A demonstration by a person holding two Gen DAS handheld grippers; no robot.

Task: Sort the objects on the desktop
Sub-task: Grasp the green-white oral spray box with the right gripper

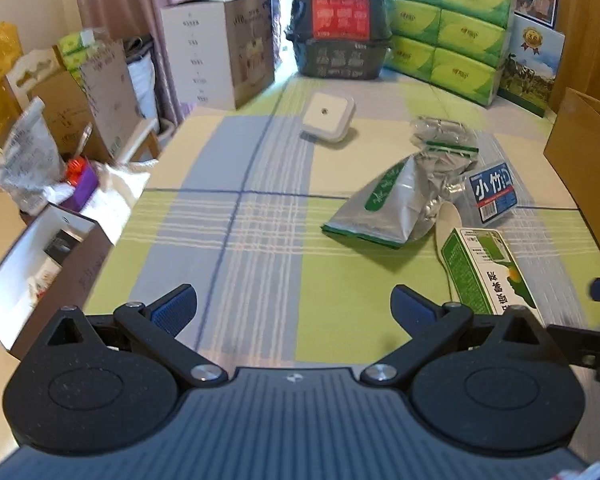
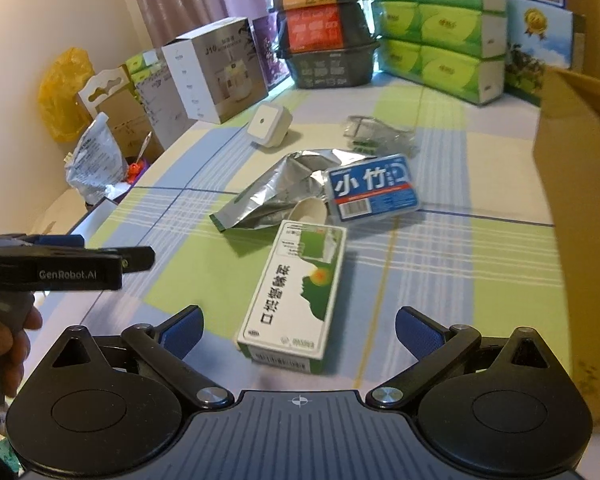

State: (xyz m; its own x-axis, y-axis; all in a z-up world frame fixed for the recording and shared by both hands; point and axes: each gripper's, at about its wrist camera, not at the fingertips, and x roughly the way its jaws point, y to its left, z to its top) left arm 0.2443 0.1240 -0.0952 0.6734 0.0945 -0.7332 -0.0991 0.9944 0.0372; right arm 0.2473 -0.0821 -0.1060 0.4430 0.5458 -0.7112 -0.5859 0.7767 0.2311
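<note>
On the checked tablecloth [image 1: 228,240] lies a small heap: a green-and-white carton [image 2: 296,292], a blue-labelled clear pack [image 2: 372,188], a crumpled silver foil bag [image 2: 272,196], a white scoop [image 2: 308,210] and a clear zip bag [image 2: 376,132]. A white square device [image 2: 270,122] sits farther back. My right gripper [image 2: 300,330] is open, and the carton's near end lies just ahead between its fingers, untouched. My left gripper [image 1: 294,308] is open over bare cloth, with the carton [image 1: 484,272] to its right and the foil bag [image 1: 388,204] ahead.
A cardboard box [image 2: 580,200] stands along the right edge. Stacked green tissue packs [image 1: 448,32], dark trays [image 1: 340,36] and a white appliance box [image 1: 220,48] line the back. Boxes and bags [image 1: 40,160] crowd the floor off the left edge. A hand [image 2: 4,340] holds the left gripper [image 2: 140,258].
</note>
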